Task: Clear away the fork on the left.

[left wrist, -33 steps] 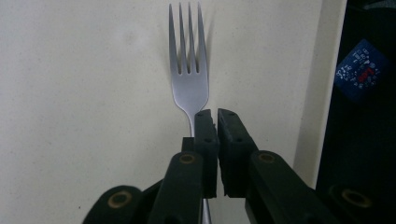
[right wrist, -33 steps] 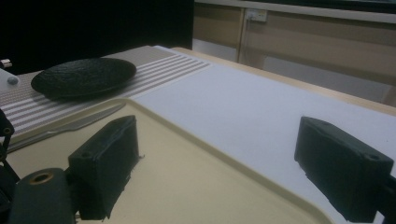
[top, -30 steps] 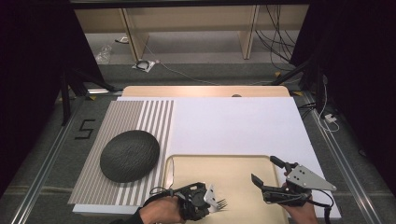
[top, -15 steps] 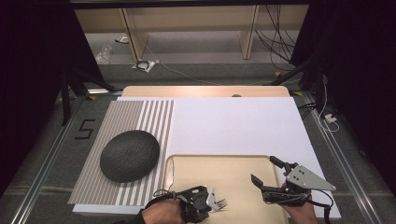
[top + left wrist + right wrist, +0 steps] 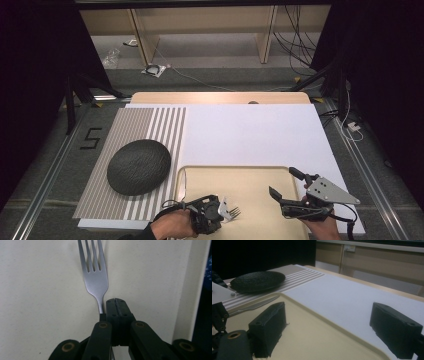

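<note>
A silver fork (image 5: 95, 277) lies on the cream tray (image 5: 250, 180), tines pointing away from my left gripper (image 5: 115, 301). That gripper's jaws are shut against each other, and the fork's neck runs beside and under the left jaw, not between the pads. In the high view the left gripper (image 5: 220, 212) sits at the tray's near left with the fork tines (image 5: 234, 213) sticking out past it. My right gripper (image 5: 287, 185) hovers open over the tray's right side with nothing between its fingers (image 5: 268, 327). A table knife (image 5: 252, 307) lies along the tray's left edge.
A dark domed bowl (image 5: 139, 166) rests on the striped placemat (image 5: 150, 125) left of the tray. A white sheet (image 5: 250, 135) covers the table beyond the tray. The wooden table edge (image 5: 220, 97) runs along the far side.
</note>
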